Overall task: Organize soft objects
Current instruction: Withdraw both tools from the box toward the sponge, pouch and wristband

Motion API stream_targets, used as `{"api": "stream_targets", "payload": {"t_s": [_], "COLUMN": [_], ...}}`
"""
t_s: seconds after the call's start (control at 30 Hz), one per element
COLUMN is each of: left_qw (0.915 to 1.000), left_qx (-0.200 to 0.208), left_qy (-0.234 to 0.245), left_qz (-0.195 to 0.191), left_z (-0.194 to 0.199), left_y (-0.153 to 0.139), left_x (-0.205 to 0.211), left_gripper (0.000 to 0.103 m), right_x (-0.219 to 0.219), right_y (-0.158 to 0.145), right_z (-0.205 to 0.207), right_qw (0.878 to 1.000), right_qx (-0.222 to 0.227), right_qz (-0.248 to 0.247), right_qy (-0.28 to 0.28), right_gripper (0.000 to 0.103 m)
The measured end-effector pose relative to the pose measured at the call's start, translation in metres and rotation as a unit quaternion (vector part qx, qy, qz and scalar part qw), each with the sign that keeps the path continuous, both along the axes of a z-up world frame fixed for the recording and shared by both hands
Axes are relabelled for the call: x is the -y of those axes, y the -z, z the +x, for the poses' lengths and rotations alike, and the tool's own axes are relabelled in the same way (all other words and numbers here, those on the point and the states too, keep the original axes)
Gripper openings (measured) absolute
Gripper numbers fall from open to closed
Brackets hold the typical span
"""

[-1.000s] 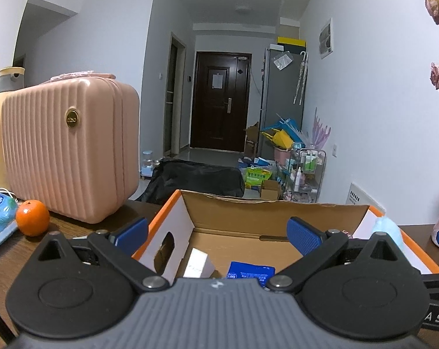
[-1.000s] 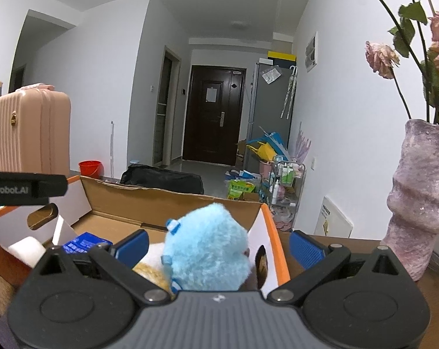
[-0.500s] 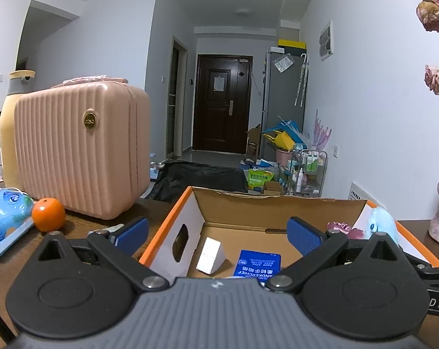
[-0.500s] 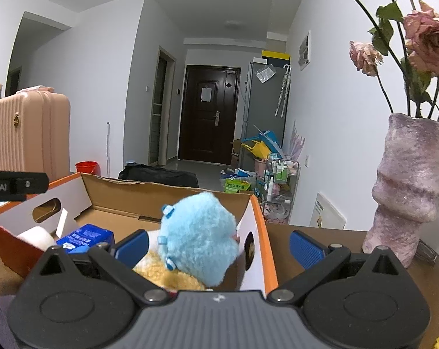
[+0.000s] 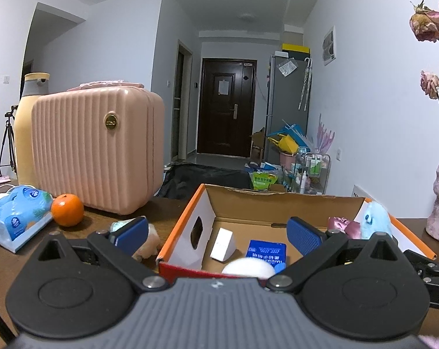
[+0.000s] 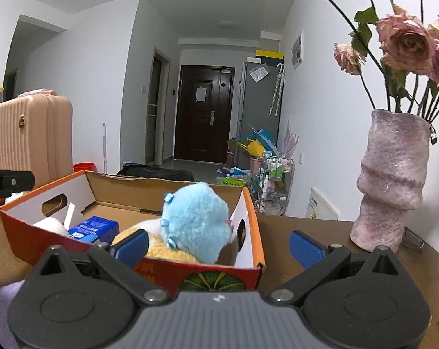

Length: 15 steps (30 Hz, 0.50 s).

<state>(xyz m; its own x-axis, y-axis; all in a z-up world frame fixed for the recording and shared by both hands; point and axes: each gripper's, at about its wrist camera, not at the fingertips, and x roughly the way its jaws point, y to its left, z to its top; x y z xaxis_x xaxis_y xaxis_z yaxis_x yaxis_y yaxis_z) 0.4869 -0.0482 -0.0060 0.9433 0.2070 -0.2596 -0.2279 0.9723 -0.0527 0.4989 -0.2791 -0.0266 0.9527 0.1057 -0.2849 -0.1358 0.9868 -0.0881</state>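
Both grippers hang in front of the cardboard box (image 5: 207, 203), and both are spread wide with nothing between the fingers. The left gripper (image 5: 216, 232) sits at the near left corner of the box: one blue pad (image 5: 132, 231) outside the wall, the other above the inside. The right gripper (image 6: 218, 242) faces the near right corner, empty, touching nothing that can be seen.

Inside the box, on the right side, one fluffy blue plush toy (image 6: 197, 221) sits on top of one yellow plush (image 6: 167, 251). In the left view a pink soft item (image 5: 342, 226) lies just beside the blue one. On the left side of the box: one blue packet (image 6: 93, 228), one white round thing (image 5: 248, 267) against the near wall, and one small white box (image 5: 223, 244).

Out on the wooden table (image 6: 321, 232), one pale soft object (image 5: 148, 241) lies just beside the box's left wall, partly hidden behind the left gripper's pad. Further left, one orange (image 5: 67, 210) touches a blue tissue pack (image 5: 16, 216), with a pink suitcase (image 5: 97, 154) behind them. On the right stands one mauve vase (image 6: 390, 186) holding dried roses (image 6: 405, 40).
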Motion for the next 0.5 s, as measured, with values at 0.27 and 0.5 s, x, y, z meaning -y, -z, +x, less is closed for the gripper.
{"api": "stream_targets", "payload": {"t_s": [0.27, 0.5], "left_qw": [1.0, 0.9999], "left_qx": [-0.007, -0.015], "left_qy": [-0.001, -0.002], "left_qz": [-0.003, -0.004], "left_z": [-0.024, -0.045], "left_y": [0.001, 0.001], "left_x": [-0.003, -0.006], "left_gripper": [0.103, 0.103], "right_x": [0.002, 0.002], "right_y": [-0.001, -0.001], "right_z": [-0.024, -0.047], "right_qw": [1.0, 1.0], "right_qx": [-0.002, -0.006], "right_qz": [0.005, 0.008], "right_qy": [0.003, 0.003], "right_gripper": [0.103, 0.103]}}
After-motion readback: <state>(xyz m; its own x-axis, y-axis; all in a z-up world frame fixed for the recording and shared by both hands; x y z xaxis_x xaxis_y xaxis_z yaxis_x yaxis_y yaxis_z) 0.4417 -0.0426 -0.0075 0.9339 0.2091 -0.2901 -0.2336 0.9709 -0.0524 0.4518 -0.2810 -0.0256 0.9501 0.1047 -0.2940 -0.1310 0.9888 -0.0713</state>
